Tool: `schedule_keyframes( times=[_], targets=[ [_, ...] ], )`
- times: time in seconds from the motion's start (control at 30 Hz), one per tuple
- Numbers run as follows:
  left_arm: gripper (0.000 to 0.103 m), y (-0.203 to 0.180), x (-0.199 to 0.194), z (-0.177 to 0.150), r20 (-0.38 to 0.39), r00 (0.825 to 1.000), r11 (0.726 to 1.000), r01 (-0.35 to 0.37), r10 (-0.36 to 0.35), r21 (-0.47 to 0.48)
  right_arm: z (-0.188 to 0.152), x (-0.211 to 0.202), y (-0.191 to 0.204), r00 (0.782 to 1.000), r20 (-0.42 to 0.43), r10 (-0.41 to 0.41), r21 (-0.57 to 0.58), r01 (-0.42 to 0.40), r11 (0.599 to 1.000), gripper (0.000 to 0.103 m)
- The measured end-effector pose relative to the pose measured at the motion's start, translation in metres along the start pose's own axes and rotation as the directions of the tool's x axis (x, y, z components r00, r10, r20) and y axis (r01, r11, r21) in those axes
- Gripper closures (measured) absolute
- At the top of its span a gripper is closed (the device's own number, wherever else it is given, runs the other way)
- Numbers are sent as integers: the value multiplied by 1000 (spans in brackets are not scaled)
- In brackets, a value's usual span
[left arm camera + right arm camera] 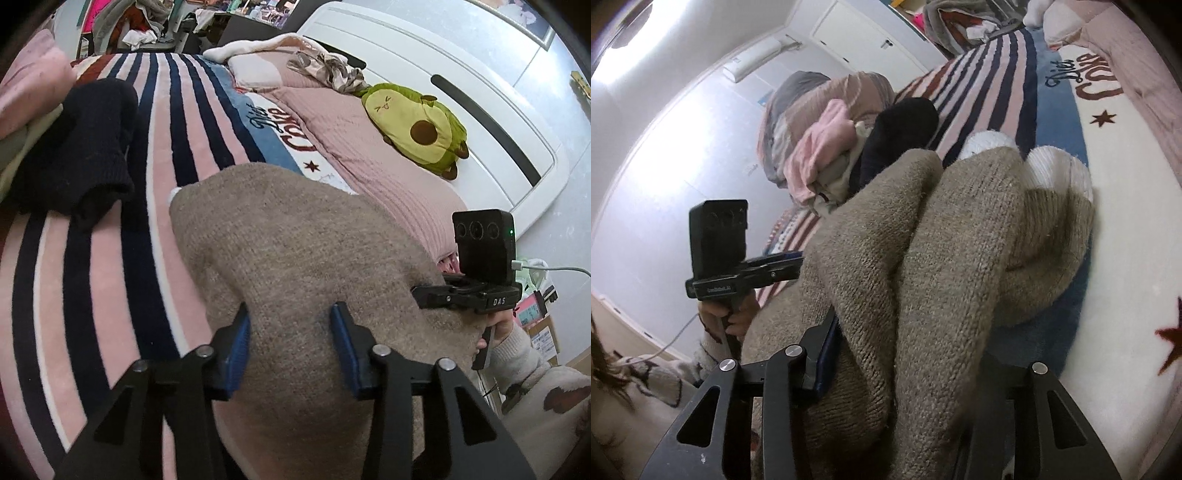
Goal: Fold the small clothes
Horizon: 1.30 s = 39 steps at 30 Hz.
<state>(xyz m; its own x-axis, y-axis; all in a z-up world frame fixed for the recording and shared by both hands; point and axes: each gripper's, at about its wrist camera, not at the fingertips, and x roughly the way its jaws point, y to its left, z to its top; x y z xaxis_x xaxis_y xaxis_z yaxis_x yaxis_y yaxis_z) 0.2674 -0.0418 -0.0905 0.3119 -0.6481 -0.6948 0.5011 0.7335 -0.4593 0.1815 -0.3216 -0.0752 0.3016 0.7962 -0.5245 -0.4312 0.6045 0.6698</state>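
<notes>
The beige knitted wool sock (295,258) lies on the striped pink blanket (110,277), bulging between the left gripper's (290,325) spread fingers; the right gripper (905,354) pinches its bunched folds.

light: bright ceiling glare, upper left | edges: fisheye-warped | focus: sharp

Right claw (897,354) far finger behind bunched beige knit (945,236)

At the bottom of the frame the left claw (290,347) straddles a beige knit garment (295,251) on the striped blanket (110,258), its blue pads (240,354) apart, a dark sock (77,147) at upper left.
</notes>
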Motion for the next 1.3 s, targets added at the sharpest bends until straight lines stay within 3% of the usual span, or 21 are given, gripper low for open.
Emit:
schedule_keyframes(
  times=[0.07, 0.17, 0.23, 0.3, 0.43, 0.53, 0.67, 0.8, 0.9, 0.97, 1.07, 1.13, 1.2, 1.3],
  targets=[
    [24, 5, 4, 0, -17, 1000, 1000, 7, -7, -21, 0, 2, -1, 1000, -14, -20, 9, 20, 1000, 63],
    [20, 19, 17, -4, -66, 997, 996, 38, -43, -75, 0, 7, -11, 999, -37, -19, 48, 20, 999, 51],
    [19, 29, 24, -6, -80, 991, 987, 97, -108, -130, 0, 10, -18, 998, -50, -35, 66, 38, 997, 33],
    [18, 32, 28, -7, -80, 988, 982, 121, -134, -146, 0, 15, -30, 997, -64, -31, 107, 38, 994, 20],
    [25, 30, 29, -7, -77, 989, 984, 116, -127, -134, -1, 22, -43, 997, -63, 49, 167, -38, 985, 22],
    [38, 25, 24, -5, -64, 992, 988, 101, -109, -115, 0, 22, -41, 991, -29, 132, 180, -125, 976, 45],
    [54, 13, 11, -1, -37, 995, 993, 87, -90, -75, 4, 17, -23, 995, -4, 102, 112, -100, 989, 55],
    [55, 1, -5, 1, -11, 996, 995, 87, -88, -41, 9, 7, 0, 994, 24, 108, 59, -109, 992, 61],
    [54, -2, -5, -2, -28, 998, 998, 57, -58, -26, 9, 4, 14, 999, 2, 51, 15, -51, 999, 61],
    [43, 2, -1, -5, -43, 998, 999, 42, -43, -31, 6, 8, 15, 999, -36, -1, 10, 1, 1000, 60],
    [17, 20, 9, -12, -86, 992, 992, 79, -87, -102, 2, 12, -2, 998, -57, -23, 74, 28, 997, 47],
    [16, 33, 19, -18, -123, 981, 978, 128, -149, -162, 0, 12, -11, 997, -68, -31, 99, 38, 994, 22],
    [14, 42, 28, -21, -136, 969, 962, 173, -204, -210, -1, 19, -22, 994, -106, -28, 124, 41, 991, 16],
    [14, 42, 38, -23, -135, 965, 956, 190, -224, -225, -3, 31, -33, 993, -116, 38, 174, -17, 985, 13]
  ],
)
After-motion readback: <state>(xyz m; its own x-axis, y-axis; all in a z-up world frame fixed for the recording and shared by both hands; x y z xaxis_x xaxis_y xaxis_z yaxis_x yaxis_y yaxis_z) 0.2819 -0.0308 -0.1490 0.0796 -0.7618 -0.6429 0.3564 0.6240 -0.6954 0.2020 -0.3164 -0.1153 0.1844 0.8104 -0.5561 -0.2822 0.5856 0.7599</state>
